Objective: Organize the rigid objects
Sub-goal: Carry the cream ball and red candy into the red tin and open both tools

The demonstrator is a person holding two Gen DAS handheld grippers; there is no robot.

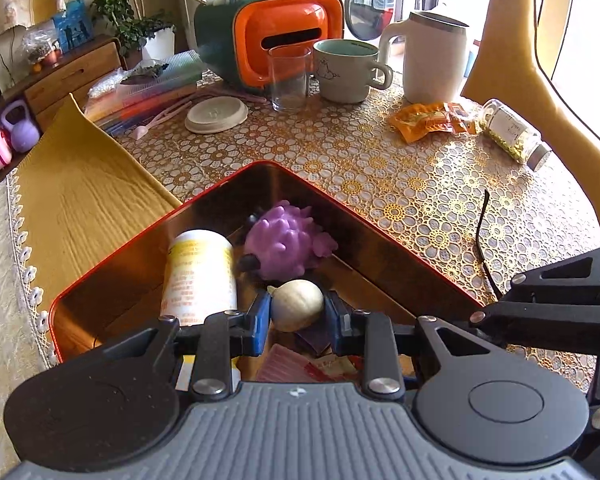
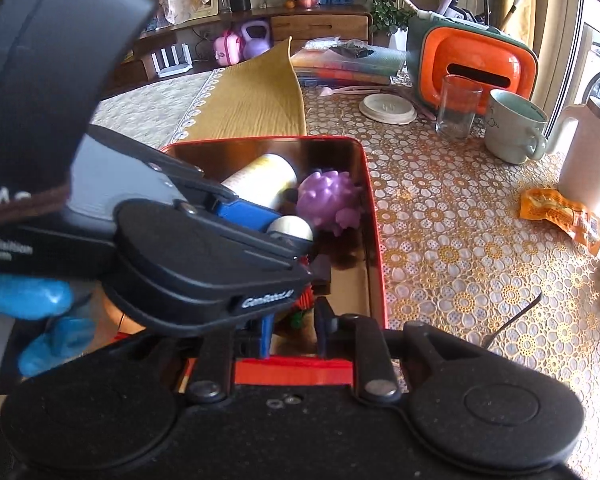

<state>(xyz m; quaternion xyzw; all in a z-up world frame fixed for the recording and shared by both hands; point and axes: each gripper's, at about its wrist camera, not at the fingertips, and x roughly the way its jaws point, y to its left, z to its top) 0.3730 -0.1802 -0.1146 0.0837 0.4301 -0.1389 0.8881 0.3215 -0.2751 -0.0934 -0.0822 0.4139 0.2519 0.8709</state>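
Sunlit and crowded, the desk [image 1: 380, 168] under its gold floral lace cover carries most of the clutter at its far side: an orange-fronted appliance [image 1: 284, 36], a white jug [image 1: 436, 56], a mug [image 1: 346, 70] and a clear drinking glass [image 1: 290, 78]. Nearer sits the red-rimmed metal tin [image 1: 364, 220], evidently the collecting place, since a white labelled bottle [image 1: 200, 276] and a purple spiky toy [image 1: 288, 240] already lie inside it. The left gripper [image 1: 296, 312] reaches down over the tin, its blue pads clenched on a pale egg-shaped object [image 1: 296, 310], probably so it can be set beside the others. The right gripper [image 2: 292, 328] hovers at the tin's near rim with its jaws only slightly apart; nothing can be seen pressed between them. Bottle and toy crowd the far end, and small wrappers [image 1: 300, 364] cover the floor beneath. An orange snack packet [image 1: 432, 120] and a toppled jar of yellow pellets [image 1: 512, 134] lie outside, well apart.
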